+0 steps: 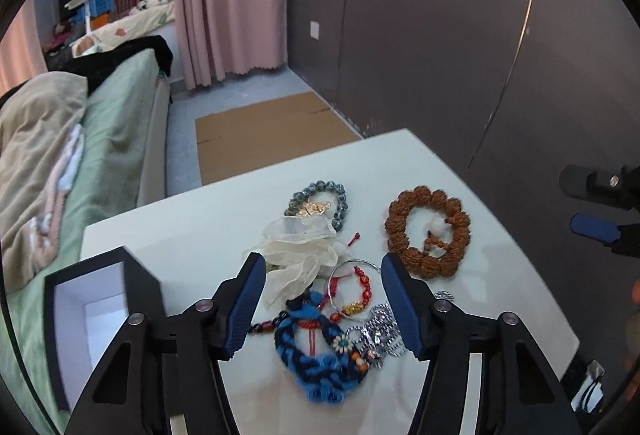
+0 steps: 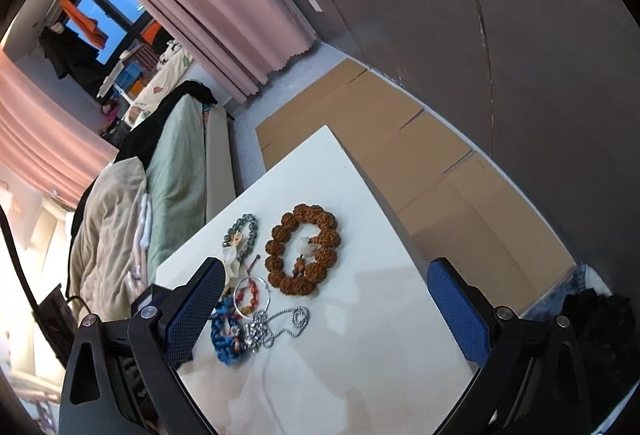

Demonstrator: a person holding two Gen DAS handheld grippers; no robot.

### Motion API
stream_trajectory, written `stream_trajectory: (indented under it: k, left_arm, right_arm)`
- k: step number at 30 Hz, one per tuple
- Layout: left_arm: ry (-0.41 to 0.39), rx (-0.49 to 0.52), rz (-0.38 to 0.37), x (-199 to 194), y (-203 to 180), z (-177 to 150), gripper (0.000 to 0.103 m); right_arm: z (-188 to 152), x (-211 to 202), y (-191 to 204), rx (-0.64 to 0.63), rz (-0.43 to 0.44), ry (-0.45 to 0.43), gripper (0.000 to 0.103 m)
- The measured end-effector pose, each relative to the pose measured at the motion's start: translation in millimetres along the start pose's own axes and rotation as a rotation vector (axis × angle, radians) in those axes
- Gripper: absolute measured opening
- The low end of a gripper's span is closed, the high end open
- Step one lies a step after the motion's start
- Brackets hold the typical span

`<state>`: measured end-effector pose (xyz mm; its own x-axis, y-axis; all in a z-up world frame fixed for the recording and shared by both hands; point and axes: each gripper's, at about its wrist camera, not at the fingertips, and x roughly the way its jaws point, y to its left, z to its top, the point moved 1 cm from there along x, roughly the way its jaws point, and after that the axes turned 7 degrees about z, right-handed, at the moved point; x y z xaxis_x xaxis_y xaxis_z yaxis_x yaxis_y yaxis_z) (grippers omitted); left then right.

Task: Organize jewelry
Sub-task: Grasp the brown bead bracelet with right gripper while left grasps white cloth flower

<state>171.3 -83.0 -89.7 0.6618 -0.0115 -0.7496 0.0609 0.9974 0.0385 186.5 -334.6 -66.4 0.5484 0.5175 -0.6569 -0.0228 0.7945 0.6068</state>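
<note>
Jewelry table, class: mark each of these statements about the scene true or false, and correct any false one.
1. The brown bead bracelet lies apart from the tangled pile. True.
2. The left gripper clamps the blue braided bracelet. False: its pads touch nothing.
3. An open box stands at the table's left edge. True.
4. The silver chain hangs off the white table. False: it lies flat on top.
5. The right gripper is open. True.
</note>
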Motion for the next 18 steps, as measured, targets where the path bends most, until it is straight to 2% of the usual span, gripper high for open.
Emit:
stream_trajectory:
  k: [5, 7, 8, 9, 11, 15, 17, 18]
  left_arm:
    - [0.066, 0.004, 0.009, 24, 0, 3, 0.054]
    - [0.098, 0.008, 0.021, 32, 0, 2, 0.046]
    - [0.113, 0.011, 0.022, 35, 1, 2, 0.034]
    - [0.126, 0.015, 0.020, 38, 1, 1, 0.017]
    - [0.122, 0.019, 0.013, 37, 2, 1, 0.005]
    - [0.062, -0.020, -0.014, 21, 13, 4, 0.000]
    - [0.042, -0.037, -0.021, 15, 17, 6, 0.000]
    - [0.034, -0.039, -0.019, 14, 18, 8, 0.000]
  right_arm:
    - [7, 18, -2, 0.010, -0.009, 0.033, 0.102]
    - [7, 25, -2, 0.011, -0.011, 0.048, 0.102]
    - [7, 28, -1, 0.007, -0.014, 0.055, 0.102]
    - [7, 30, 0, 0.004, -0.014, 0.061, 0.102]
    - [7, 36, 4, -0.007, -0.017, 0.073, 0.102]
    - [6, 46, 8, -0.011, -0.008, 0.093, 0.102]
    - [5, 52, 10, -0.011, -0.007, 0.108, 0.096]
    - [4, 57, 11, -0.013, -0.014, 0.120, 0.090]
